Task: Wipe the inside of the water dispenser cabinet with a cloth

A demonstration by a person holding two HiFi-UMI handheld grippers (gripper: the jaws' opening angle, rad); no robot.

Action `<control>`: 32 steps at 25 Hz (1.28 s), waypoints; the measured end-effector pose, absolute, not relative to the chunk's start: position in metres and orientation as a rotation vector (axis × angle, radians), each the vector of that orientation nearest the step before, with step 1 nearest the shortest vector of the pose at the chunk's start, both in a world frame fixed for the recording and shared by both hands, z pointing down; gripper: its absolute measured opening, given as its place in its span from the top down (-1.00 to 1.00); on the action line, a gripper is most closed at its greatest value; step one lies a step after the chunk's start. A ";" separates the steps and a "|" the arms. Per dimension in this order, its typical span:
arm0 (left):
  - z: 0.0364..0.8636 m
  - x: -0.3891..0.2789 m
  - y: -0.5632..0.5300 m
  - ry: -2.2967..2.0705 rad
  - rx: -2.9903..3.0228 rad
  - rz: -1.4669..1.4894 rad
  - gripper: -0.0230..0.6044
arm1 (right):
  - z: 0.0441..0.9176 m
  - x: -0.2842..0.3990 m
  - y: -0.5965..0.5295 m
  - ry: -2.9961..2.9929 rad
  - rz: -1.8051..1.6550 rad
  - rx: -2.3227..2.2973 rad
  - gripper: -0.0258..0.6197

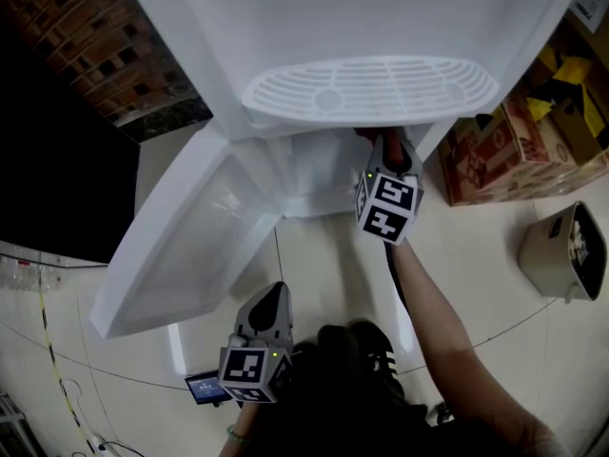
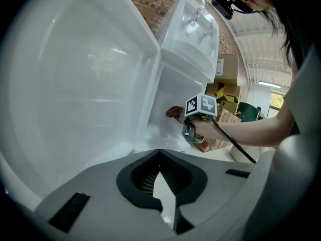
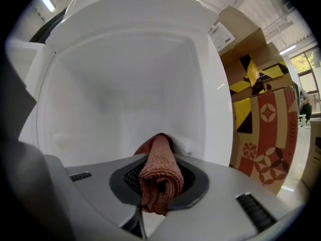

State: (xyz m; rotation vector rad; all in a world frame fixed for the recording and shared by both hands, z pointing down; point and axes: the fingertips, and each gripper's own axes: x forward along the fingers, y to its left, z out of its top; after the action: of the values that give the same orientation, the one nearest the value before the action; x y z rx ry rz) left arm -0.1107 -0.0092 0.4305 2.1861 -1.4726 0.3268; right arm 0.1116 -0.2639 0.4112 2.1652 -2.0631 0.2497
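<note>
Right gripper (image 1: 379,149) clenched on rust-red cloth (image 3: 159,177), reaching inside white cabinet (image 3: 125,74). Left gripper (image 1: 271,303) jaws pressed together, empty, beside open door (image 1: 190,246).

left gripper (image 1: 272,298): grey plastic two-jaw tool with a marker cube, held low near the body, jaws together and empty.
right gripper (image 1: 383,149): same grey build, reached forward, jaws clamped on a rolled reddish-brown knitted cloth (image 3: 159,177).
right forearm (image 1: 428,298): bare, extended.

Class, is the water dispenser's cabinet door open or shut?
Open: the white plastic cabinet door stands swung outward, exposing the white cabinet interior.
</note>
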 end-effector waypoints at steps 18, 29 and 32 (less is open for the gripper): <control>0.427 -0.107 -0.010 -1.472 2.195 0.323 0.94 | 0.287 0.106 -0.210 -2.281 -0.209 2.159 0.69; 0.429 -0.102 -0.009 -1.459 2.197 0.332 0.94 | 0.418 0.130 -0.197 -2.019 0.069 2.024 0.69; 0.431 -0.103 -0.008 -1.462 2.190 0.338 0.94 | 0.465 0.138 -0.190 -1.954 0.202 1.973 0.69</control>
State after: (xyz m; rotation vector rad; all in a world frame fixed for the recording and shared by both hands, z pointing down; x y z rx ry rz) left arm -0.1027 -0.0085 0.4308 2.1902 -1.4621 0.3384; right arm 0.1376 -0.1897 0.4647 1.9726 -1.9537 0.2024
